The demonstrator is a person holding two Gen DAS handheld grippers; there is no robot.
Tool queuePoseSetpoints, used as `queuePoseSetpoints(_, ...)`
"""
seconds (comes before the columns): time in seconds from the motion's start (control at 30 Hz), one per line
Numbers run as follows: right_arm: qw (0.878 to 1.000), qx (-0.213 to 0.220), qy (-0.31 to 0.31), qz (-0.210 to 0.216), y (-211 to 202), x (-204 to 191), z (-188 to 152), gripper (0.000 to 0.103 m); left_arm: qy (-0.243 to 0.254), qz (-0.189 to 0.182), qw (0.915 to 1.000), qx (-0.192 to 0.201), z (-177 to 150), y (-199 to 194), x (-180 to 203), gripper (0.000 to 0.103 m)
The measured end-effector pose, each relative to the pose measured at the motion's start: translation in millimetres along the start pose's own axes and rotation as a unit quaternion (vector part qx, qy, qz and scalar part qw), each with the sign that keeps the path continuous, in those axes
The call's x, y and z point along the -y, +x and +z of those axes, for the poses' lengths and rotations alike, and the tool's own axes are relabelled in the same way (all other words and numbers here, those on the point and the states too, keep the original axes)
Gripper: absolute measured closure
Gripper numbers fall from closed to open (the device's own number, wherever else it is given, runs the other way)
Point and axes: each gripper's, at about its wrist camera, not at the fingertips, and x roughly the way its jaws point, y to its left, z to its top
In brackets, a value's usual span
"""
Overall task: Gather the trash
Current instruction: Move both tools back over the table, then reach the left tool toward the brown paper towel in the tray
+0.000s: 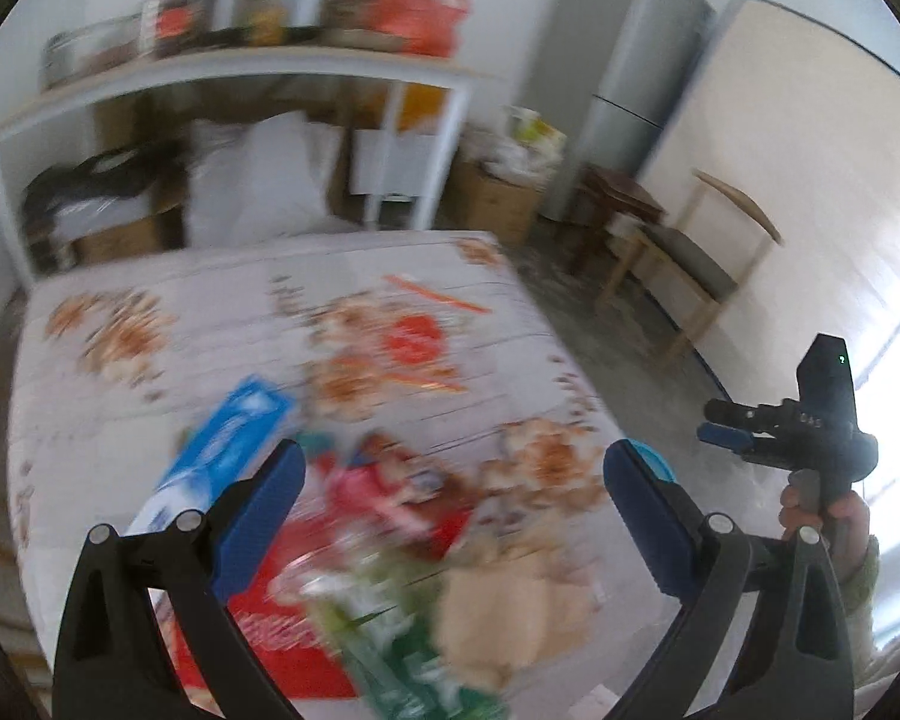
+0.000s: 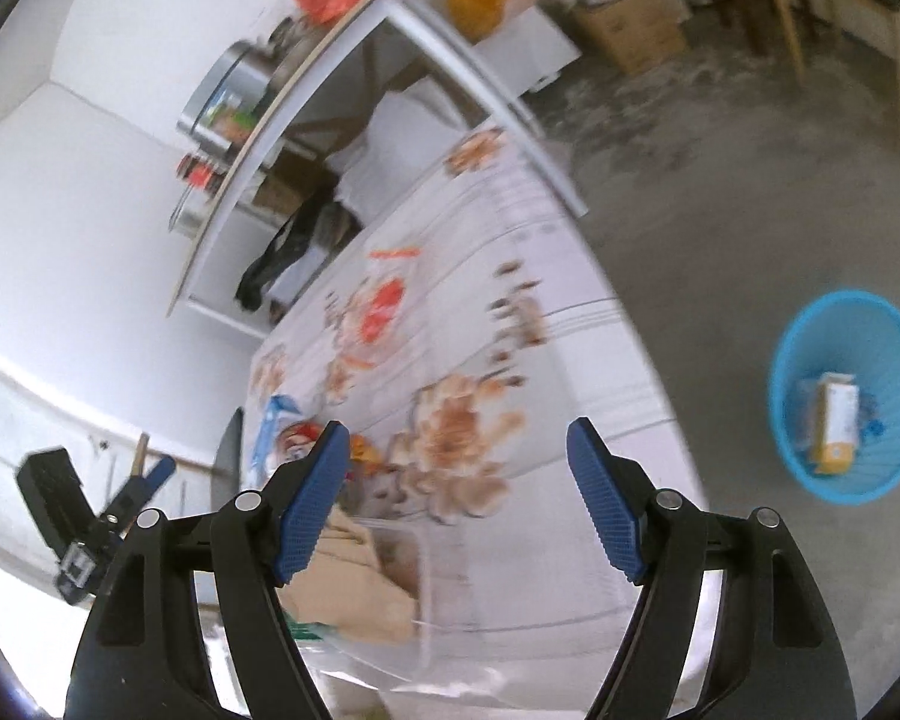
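Observation:
Blurred trash lies in a heap on the flowered tablecloth (image 1: 120, 420): a blue box (image 1: 228, 444), a red packet (image 1: 282, 618), a green wrapper (image 1: 402, 654), a tan paper bag (image 1: 510, 600) and a pink wrapper (image 1: 384, 486). My left gripper (image 1: 450, 480) hangs open above the heap, nothing between its fingers. My right gripper (image 2: 459, 480) is open and empty too, over the table's near corner and the tan bag (image 2: 348, 588). On the floor to the right stands a blue waste basket (image 2: 798, 456) with a yellow and white carton (image 2: 834, 420) inside.
Farther back on the cloth lie a red round piece (image 1: 414, 339) and an orange strip (image 1: 438, 294). A white shelf rack (image 1: 240, 69) with jars and bags stands behind the table. A wooden chair (image 1: 690, 264), cardboard boxes (image 1: 498, 198) and a grey fridge (image 1: 630, 72) line the right.

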Motion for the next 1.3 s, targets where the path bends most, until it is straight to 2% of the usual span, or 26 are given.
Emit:
queuePoseSetpoints(0.2, 0.998, -0.048, -0.003, 0.032, 44, -29, 14, 0.032, -0.044, 0.022, 0.9986, 0.020, -23, -14, -41, 0.006)
queuePoseSetpoints(0.37, 0.996, -0.076, -0.009, 0.040, 69, -53, 20, 0.032, -0.059, 0.022, 0.9974, 0.033, -25, -21, -54, 0.006)
queuePoseSetpoints(0.47, 0.995, -0.084, -0.035, 0.043, 74, -71, 16, 0.032, -0.028, -0.004, 0.9991, 0.031, -30, -25, -43, 0.007)
queuePoseSetpoints(0.6, 0.993, -0.093, -0.061, 0.033, 74, -81, 4, 0.032, 0.061, -0.046, 0.9970, -0.008, -48, -14, -5, 0.010)
queuePoseSetpoints(0.67, 0.992, -0.091, -0.078, 0.028, 69, -84, -5, 0.032, 0.102, -0.053, 0.9928, -0.035, -56, -4, 15, 0.012)
queuePoseSetpoints(0.8, 0.991, -0.076, -0.108, 0.009, 58, -89, -24, 0.032, 0.179, -0.052, 0.9781, -0.091, -76, 22, 54, 0.015)
queuePoseSetpoints(0.87, 0.991, -0.070, -0.110, 0.000, 53, -85, -34, 0.032, 0.207, -0.036, 0.9713, -0.111, -84, 37, 68, 0.016)
queuePoseSetpoints(0.93, 0.992, -0.066, -0.105, -0.007, 50, -80, -41, 0.032, 0.234, -0.001, 0.9627, -0.135, -93, 54, 79, 0.021)
queuePoseSetpoints(1.1, 0.994, -0.058, -0.091, -0.007, 44, -67, -48, 0.032, 0.278, 0.044, 0.9436, -0.175, -109, 82, 90, 0.030)
queuePoseSetpoints(1.3, 0.995, -0.050, -0.083, -0.006, 36, -56, -49, 0.032, 0.337, 0.111, 0.9186, -0.174, -118, 96, 101, 0.037)
